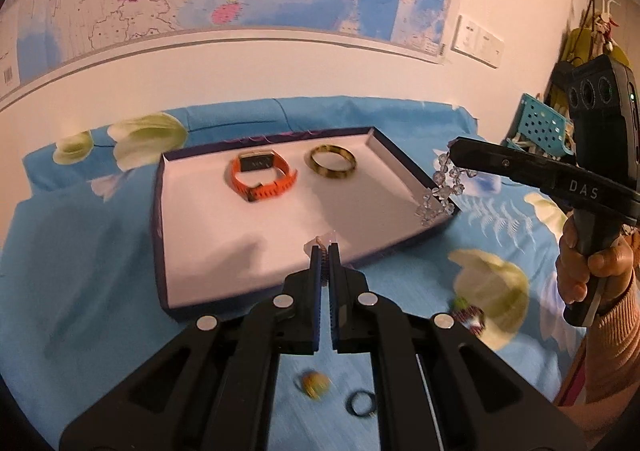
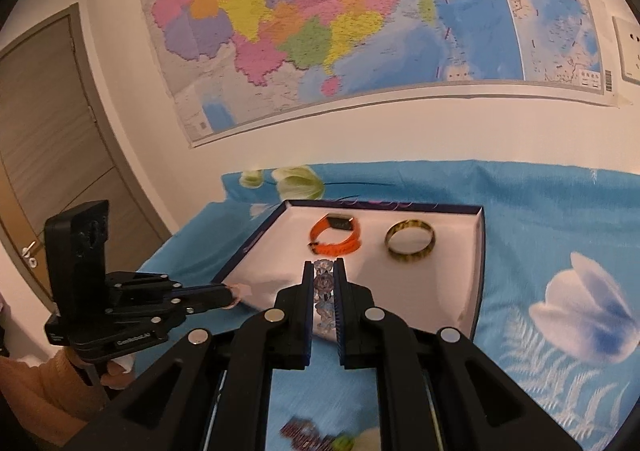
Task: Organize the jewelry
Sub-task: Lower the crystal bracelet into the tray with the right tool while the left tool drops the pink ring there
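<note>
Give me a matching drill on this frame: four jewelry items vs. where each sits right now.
Items:
1. orange watch
2. gold bangle
3. clear bead bracelet
4. black ring

Places:
A. on the blue cloth, outside the tray
B. hanging from the right claw
C. in the tray, left of the other piece
D. in the tray, nearer its right wall

Pairs: 1-C, 2-D, 3-B, 4-A

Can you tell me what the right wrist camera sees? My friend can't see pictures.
The right gripper pinches a clear bead bracelet over a shallow box holding an orange watch and a gold bangle.
</note>
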The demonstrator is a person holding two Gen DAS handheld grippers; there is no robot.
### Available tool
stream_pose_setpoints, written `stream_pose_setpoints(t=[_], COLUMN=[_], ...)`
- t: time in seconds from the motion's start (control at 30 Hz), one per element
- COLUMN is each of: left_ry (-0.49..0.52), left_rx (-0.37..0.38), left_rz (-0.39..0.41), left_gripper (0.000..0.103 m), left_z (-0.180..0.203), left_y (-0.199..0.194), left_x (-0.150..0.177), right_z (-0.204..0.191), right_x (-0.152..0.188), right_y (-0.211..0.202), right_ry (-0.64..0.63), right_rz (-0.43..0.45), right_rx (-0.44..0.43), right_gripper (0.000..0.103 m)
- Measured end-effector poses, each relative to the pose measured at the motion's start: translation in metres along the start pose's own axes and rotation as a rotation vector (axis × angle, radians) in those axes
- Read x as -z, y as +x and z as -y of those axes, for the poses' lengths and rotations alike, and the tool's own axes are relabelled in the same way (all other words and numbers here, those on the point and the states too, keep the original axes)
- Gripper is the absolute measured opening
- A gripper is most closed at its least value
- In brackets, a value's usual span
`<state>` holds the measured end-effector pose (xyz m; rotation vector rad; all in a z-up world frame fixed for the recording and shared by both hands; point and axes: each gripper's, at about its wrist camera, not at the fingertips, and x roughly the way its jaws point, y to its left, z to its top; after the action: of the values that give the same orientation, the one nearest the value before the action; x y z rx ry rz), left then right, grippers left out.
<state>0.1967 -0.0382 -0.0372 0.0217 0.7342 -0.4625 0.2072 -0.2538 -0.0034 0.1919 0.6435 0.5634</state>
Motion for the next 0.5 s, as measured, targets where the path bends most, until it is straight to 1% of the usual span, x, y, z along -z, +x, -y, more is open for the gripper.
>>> stream_pose_setpoints(t=[0.27, 0.5], left_ry=[-0.014, -0.028], left_rx=[-0.033, -0.053], left_rz=[-0.018, -0.055], left_gripper=[0.004, 0.004], left_z=[-0.019, -0.03], left_y=[0.031, 0.057], left_x=[-0.025, -0.034], right_z=[0.024, 0.04], right_x=[-0.018, -0.024], right_y=[0.04, 0.07], right_ry=[0.025, 0.064], right_rz=[-0.027, -0.065], right_rx=[0.032, 0.031], right_gripper=[0.008, 0.008])
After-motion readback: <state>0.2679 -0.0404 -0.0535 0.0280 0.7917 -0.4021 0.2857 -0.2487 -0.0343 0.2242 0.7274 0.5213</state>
